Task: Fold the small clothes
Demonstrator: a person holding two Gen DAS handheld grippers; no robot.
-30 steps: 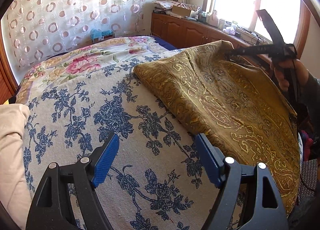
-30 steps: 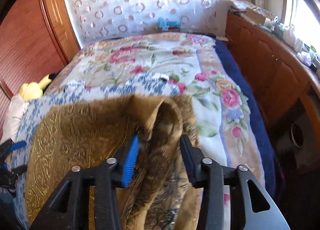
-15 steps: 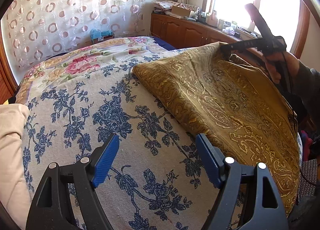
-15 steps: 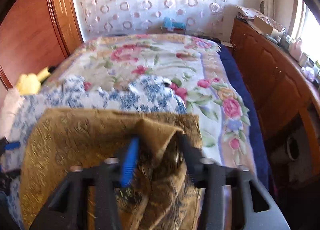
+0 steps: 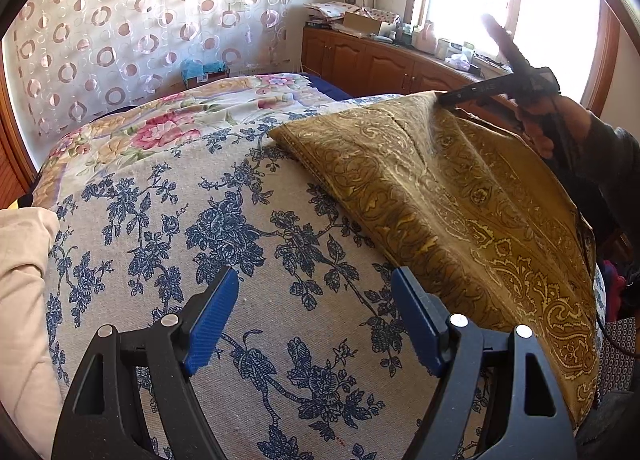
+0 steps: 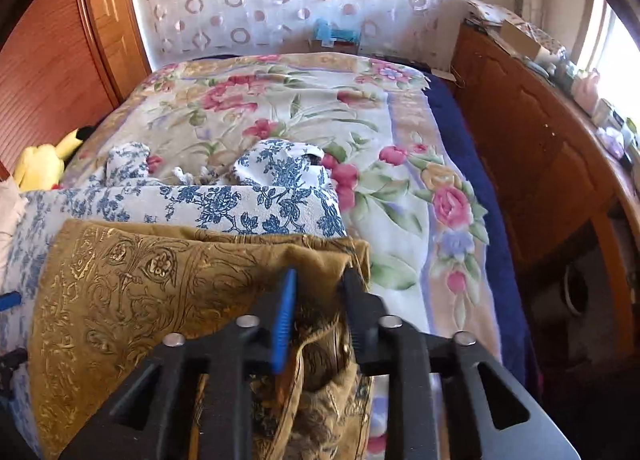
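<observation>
A mustard-gold patterned garment [image 5: 460, 199] lies on a beige cloth with blue flowers [image 5: 180, 227] on the bed. My right gripper [image 6: 318, 286] is shut on the gold garment [image 6: 140, 300] at a bunched corner and lifts it off the bed; it also shows in the left wrist view [image 5: 448, 97] at the garment's raised far corner. My left gripper [image 5: 316, 296] is open and empty, low over the blue-flowered cloth, just left of the garment's near edge.
A floral bedspread [image 6: 280, 99] covers the far bed. A wooden cabinet [image 6: 540, 147] runs along the right side, with clutter under the window. A yellow plush toy [image 6: 40, 167] lies at the left. A cream cloth [image 5: 20, 300] sits left of my left gripper.
My right gripper has carried the held corner of the gold garment up and toward the far side of the bed, pulling the fabric taut. The left gripper has stayed put.
</observation>
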